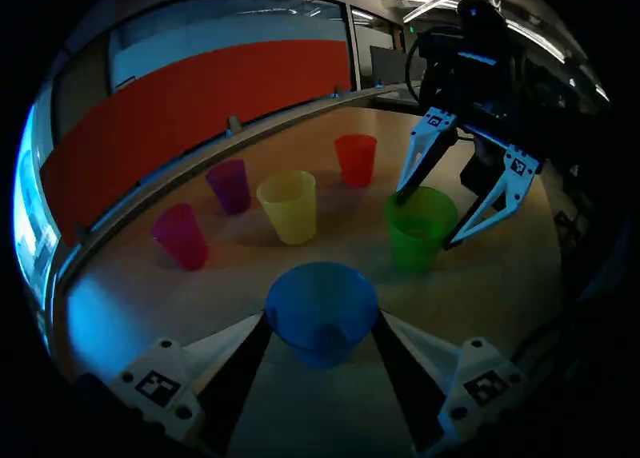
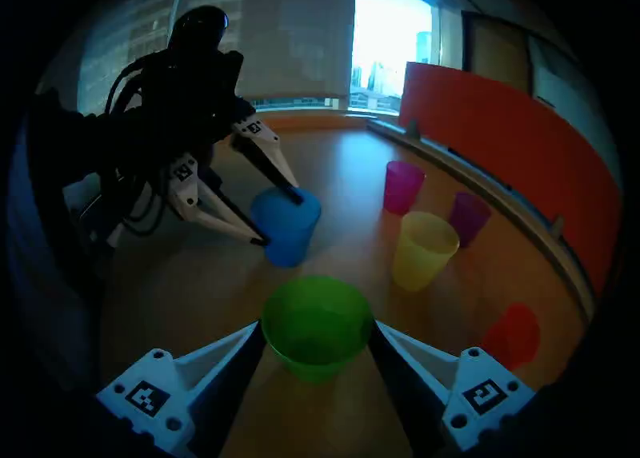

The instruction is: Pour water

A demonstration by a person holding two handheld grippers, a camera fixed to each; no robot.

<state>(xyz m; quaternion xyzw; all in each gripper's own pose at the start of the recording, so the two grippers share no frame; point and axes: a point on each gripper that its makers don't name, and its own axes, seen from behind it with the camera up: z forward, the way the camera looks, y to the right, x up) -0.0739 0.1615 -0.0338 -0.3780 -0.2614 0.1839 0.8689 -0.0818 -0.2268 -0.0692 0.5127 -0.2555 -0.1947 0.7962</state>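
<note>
Blue plastic cup (image 1: 322, 298), tapered w/ a round rim, sits nearest in the left gripper view. It is pinched btw the two fingers of the L gripper (image 1: 322, 320), one pad on each wall, over the smooth wooden table (image 1: 512, 290). Can't tell if there's water in it. Just beyond, to the right, is the green cup (image 1: 416, 234), translucent. The R gripper (image 1: 426, 221) clamps it the same way, fingers on opposite sides. Both cups are upright, near each other but apart.

Farther off are four loose cups of the same shape:
- yellow cup (image 1: 288, 205), left of the blue-green line
- pink cup (image 1: 182, 236), further left
- purple cup (image 1: 230, 185), behind
- red cup (image 1: 355, 159), farthest

A pale rail (image 1: 240, 142) edges the table, w/ an orange-red panel (image 1: 200, 98) beyond.
</note>
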